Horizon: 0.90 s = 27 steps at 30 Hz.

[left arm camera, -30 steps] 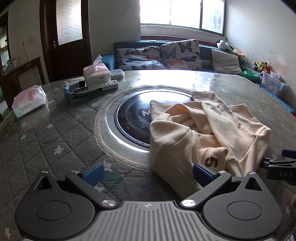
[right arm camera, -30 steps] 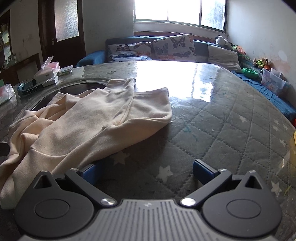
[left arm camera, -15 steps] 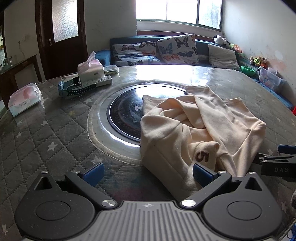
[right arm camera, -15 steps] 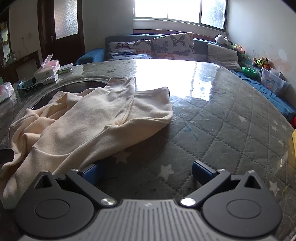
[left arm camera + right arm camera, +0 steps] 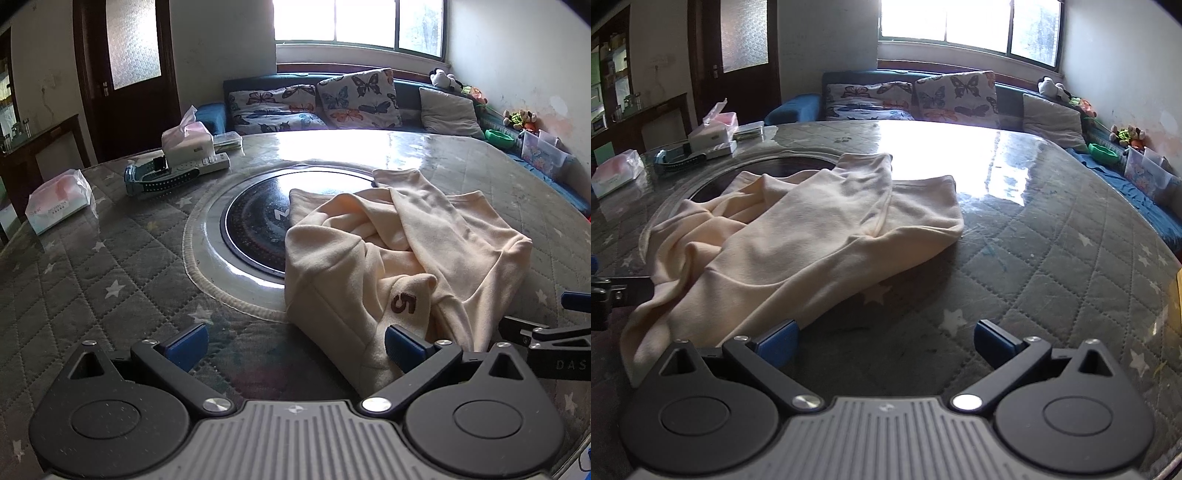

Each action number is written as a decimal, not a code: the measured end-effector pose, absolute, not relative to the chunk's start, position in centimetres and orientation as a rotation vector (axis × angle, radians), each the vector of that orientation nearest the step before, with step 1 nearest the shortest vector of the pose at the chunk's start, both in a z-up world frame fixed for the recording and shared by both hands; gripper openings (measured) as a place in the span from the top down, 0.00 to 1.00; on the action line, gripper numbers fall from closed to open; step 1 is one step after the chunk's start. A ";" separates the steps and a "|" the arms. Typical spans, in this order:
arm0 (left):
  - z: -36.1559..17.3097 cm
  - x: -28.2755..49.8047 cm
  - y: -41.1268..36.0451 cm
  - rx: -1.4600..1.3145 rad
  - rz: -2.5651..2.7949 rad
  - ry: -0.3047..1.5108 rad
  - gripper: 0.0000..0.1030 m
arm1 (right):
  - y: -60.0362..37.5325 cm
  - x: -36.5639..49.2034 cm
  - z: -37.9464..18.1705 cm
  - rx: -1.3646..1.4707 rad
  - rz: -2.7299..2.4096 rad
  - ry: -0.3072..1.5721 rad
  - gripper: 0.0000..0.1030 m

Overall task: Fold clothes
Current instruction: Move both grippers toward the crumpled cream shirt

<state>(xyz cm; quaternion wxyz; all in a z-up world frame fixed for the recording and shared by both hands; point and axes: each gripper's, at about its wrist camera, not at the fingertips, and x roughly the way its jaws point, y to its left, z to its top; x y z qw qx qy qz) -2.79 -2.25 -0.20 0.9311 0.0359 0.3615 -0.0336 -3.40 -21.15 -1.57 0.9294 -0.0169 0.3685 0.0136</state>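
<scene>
A cream garment [image 5: 406, 258] lies crumpled on the round quilted table [image 5: 92, 266], its far part overlapping the dark inset disc [image 5: 255, 225] at the table's middle and its near hem lying close to the near table edge. The left gripper [image 5: 295, 345] hangs low over the table with its jaws wide apart; its right fingertip [image 5: 400, 349] sits against the hem below the brown "5" [image 5: 402, 302], and bare quilting lies under the rest of the gap. The right gripper [image 5: 886, 341] is likewise spread wide, its left fingertip [image 5: 779, 341] at the garment's near edge, with open table ahead and to its right. On the far left stand a tissue box [image 5: 188, 138], a remote [image 5: 201, 166] and a soft tissue pack [image 5: 59, 201], well apart from the cloth.
</scene>
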 end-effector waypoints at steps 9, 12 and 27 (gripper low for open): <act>-0.2 -3.4 -2.7 0.111 -0.048 0.725 0.00 | -20.2 -4.5 -1.2 -0.050 0.046 0.754 0.02; -0.3 -3.7 -2.8 0.117 -0.042 0.724 0.00 | -20.0 -4.9 -1.1 -0.052 0.052 0.748 0.02; 0.1 -4.7 -3.1 0.140 -0.034 0.708 0.00 | -19.3 -5.9 -0.5 -0.063 0.066 0.729 0.02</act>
